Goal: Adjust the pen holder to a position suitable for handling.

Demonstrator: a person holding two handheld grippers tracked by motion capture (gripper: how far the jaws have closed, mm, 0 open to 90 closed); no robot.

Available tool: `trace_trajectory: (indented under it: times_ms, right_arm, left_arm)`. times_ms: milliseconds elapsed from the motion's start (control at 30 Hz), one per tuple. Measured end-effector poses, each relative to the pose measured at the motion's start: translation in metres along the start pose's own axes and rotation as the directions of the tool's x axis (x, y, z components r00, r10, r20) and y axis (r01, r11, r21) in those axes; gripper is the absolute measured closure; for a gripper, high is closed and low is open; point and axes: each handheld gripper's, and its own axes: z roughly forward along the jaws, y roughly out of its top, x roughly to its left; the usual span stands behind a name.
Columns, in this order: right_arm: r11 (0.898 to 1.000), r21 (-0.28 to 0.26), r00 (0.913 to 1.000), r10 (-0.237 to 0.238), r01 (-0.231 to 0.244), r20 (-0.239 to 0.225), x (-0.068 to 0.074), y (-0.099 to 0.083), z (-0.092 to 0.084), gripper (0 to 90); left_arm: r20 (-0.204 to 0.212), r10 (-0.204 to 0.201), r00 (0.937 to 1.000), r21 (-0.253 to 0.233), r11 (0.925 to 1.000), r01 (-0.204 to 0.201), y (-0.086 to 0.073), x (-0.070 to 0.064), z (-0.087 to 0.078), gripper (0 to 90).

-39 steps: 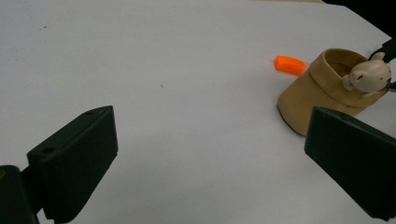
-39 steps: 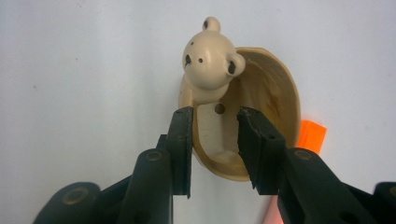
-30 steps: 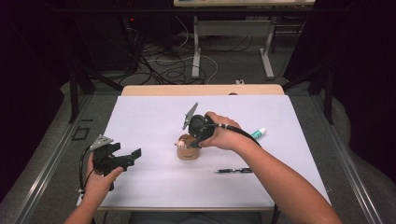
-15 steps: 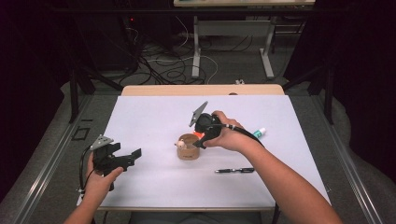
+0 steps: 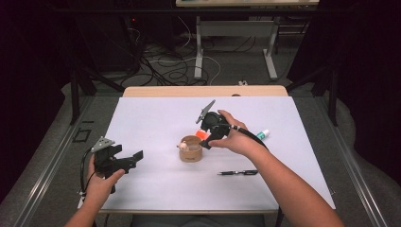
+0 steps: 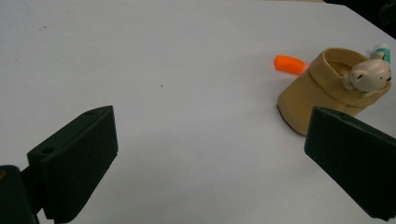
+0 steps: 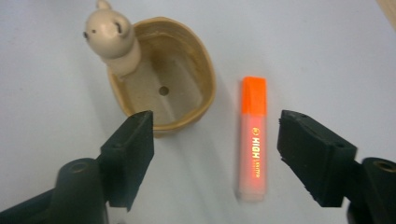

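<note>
A tan ceramic pot point(image 5: 190, 150) with a small cream animal figure point(image 7: 112, 35) on its rim stands mid-table; its inside is bare in the right gripper view. An orange highlighter point(image 7: 253, 135) lies flat just right of the pot point(image 7: 187, 84). My right gripper point(image 7: 215, 126) hangs open above it, jaws pointing down, the highlighter between them but untouched. In the high view the right gripper point(image 5: 209, 137) sits just behind the pot. My left gripper point(image 5: 133, 158) is held open near the front left, aimed at the pot point(image 6: 322, 88) and highlighter point(image 6: 289, 64), far from both.
A black pen point(image 5: 238, 172) lies on the white tabletop point(image 5: 156, 118) to the front right of the pot. A white marker with a green cap point(image 5: 262, 135) lies further right, beyond the right hand. Cables and table legs sit on the floor behind the table.
My right gripper has shifted right and slightly back, from over the pot to over the orange highlighter. The left gripper has stayed put.
</note>
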Motion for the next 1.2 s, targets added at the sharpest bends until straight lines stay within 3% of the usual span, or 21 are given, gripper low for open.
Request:
trace_trajectory:
  times_ms: [133, 267, 433, 500, 667, 867, 1000, 1033, 1100, 1133, 1200]
  right_arm:
    - [0.999, -0.024, 0.9982, 0.035, -0.034, 0.049, -0.006, -0.004, 0.000, 16.9]
    - [0.995, -0.055, 0.9954, 0.081, -0.078, 0.052, -0.010, -0.008, 0.001, 15.3]
    - [0.985, -0.085, 0.9828, 0.160, -0.153, 0.091, -0.018, -0.018, 0.003, 14.3]
    - [0.984, -0.083, 0.9768, 0.169, -0.159, 0.132, -0.021, -0.023, 0.005, 13.1]
    - [0.983, -0.085, 0.9737, 0.172, -0.160, 0.149, -0.025, -0.030, 0.009, 13.9]
    - [0.984, -0.051, 0.9716, 0.179, -0.173, 0.155, -0.032, -0.037, 0.015, 17.4]
    - [0.983, -0.030, 0.9745, 0.183, -0.180, 0.130, -0.038, -0.040, 0.019, 24.5]
    - [0.980, -0.033, 0.9704, 0.197, -0.194, 0.140, -0.038, -0.040, 0.019, 26.9]
    - [0.980, -0.025, 0.9729, 0.197, -0.195, 0.121, -0.041, -0.041, 0.021, 32.0]
    - [0.985, -0.015, 0.9796, 0.173, -0.173, 0.102, -0.043, -0.041, 0.024, 35.9]
    - [0.989, -0.004, 0.9836, 0.150, -0.150, 0.101, -0.044, -0.042, 0.027, 37.4]
  left_arm:
    - [0.000, -0.002, 1.0000, -0.002, 1.0000, 0.002, 0.000, 0.000, 0.000, 2.9]
    - [-0.001, 0.000, 1.0000, -0.001, 1.0000, 0.000, 0.000, 0.000, -0.001, 2.9]
    - [-0.003, -0.003, 1.0000, -0.002, 1.0000, 0.003, 0.000, 0.000, -0.001, 2.9]
    - [-0.003, -0.004, 1.0000, -0.001, 1.0000, 0.004, 0.000, 0.000, -0.001, 2.9]
    - [-0.001, 0.001, 1.0000, 0.000, 1.0000, -0.001, 0.000, 0.000, 0.000, 2.9]
    - [-0.002, -0.001, 1.0000, 0.001, 1.0000, 0.001, -0.001, 0.000, -0.001, 2.9]
    - [-0.001, -0.002, 1.0000, 0.000, 1.0000, 0.002, -0.001, 0.000, 0.000, 2.9]
    - [-0.001, -0.002, 1.0000, 0.000, 1.0000, 0.002, -0.001, 0.000, 0.000, 2.9]
    - [-0.001, -0.001, 1.0000, 0.000, 1.0000, 0.001, -0.001, 0.000, 0.000, 2.9]
    - [0.000, -0.001, 1.0000, 0.000, 1.0000, 0.001, -0.001, 0.000, 0.000, 2.9]
    - [0.000, -0.002, 1.0000, 0.000, 1.0000, 0.002, -0.001, 0.000, 0.000, 2.9]
